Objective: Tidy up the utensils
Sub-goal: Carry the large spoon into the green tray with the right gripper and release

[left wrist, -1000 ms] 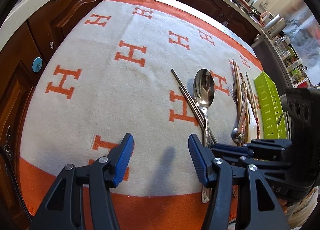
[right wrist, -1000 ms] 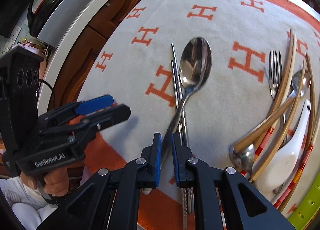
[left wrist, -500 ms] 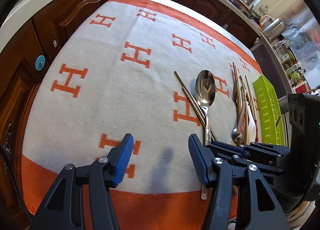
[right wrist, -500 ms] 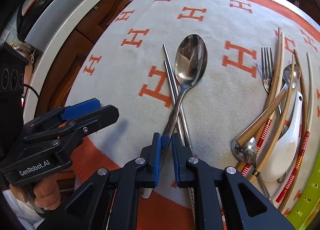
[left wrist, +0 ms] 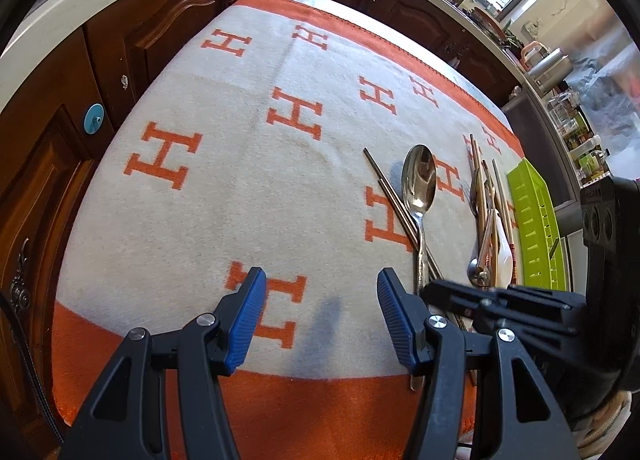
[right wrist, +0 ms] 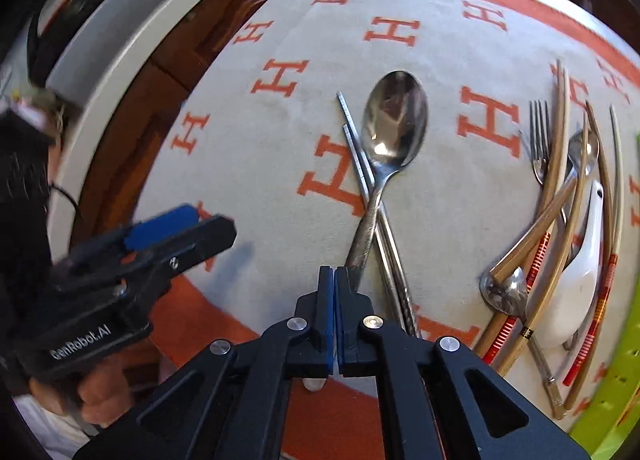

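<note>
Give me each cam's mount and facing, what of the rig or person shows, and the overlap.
Left wrist: on the left gripper, facing steeply down across the cloth toward kitchen cabinets; open blue pads, right gripper at right edge.
Right wrist: on the right gripper, facing steeply down; jaws closed on the large spoon handle; left gripper and a hand show at left.
Shared: large spoon, metal chopsticks, utensil pile, green tray.

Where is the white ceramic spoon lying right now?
In the right wrist view the white ceramic spoon lies at the far right of the blanket, in the pile with the wooden chopsticks and fork, just left of the green tray.
</note>
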`<state>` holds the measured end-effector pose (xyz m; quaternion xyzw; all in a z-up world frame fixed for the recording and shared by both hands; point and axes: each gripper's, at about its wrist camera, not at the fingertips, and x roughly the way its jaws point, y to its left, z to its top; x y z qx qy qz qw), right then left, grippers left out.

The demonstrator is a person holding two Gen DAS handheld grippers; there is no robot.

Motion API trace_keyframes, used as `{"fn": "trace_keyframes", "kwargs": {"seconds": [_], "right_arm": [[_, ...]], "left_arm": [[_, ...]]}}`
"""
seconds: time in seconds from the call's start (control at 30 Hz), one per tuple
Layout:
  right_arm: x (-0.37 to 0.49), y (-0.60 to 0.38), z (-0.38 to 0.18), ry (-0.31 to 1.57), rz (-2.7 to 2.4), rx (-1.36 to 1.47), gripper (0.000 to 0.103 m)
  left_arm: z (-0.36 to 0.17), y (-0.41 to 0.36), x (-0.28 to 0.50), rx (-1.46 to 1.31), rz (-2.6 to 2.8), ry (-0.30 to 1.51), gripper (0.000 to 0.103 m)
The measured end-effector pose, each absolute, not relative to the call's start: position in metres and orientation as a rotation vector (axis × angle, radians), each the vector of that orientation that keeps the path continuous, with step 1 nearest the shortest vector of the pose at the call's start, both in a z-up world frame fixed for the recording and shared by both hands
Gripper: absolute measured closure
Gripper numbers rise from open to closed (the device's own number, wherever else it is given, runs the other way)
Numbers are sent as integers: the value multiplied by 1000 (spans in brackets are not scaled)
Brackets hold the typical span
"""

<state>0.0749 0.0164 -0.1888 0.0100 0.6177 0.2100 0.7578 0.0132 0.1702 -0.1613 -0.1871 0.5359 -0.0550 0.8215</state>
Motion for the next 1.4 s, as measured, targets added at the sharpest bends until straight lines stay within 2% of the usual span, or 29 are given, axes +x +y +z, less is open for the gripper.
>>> {"fn": "trace_keyframes", "kwargs": {"seconds": [0.17, 0.3, 0.53, 0.87, 1.03, 1.23, 1.4], "right_arm": [[91, 9, -188, 1301, 434, 51, 96], [107, 3, -190, 1286, 442, 126, 84], [128, -1, -207, 1333, 450, 237, 84], [145, -11, -209, 1290, 426, 271, 84], [159, -8, -209, 1250, 444, 241, 83], [168, -2, -208, 1217, 508, 182, 78], [164, 12, -207, 1176, 537, 61, 81]], "left_arm": [[-161, 170, 12, -397, -124, 1138, 47], [-162, 171, 11, -396, -122, 1141, 47], [-164, 173, 12, -403, -115, 1146, 47], [-166, 172, 16, -399, -116, 1157, 47], [-168, 173, 17, -397, -108, 1165, 47], [-171, 174, 19, -400, -96, 1176, 47], [-172, 173, 22, -396, -91, 1176, 46]]}}
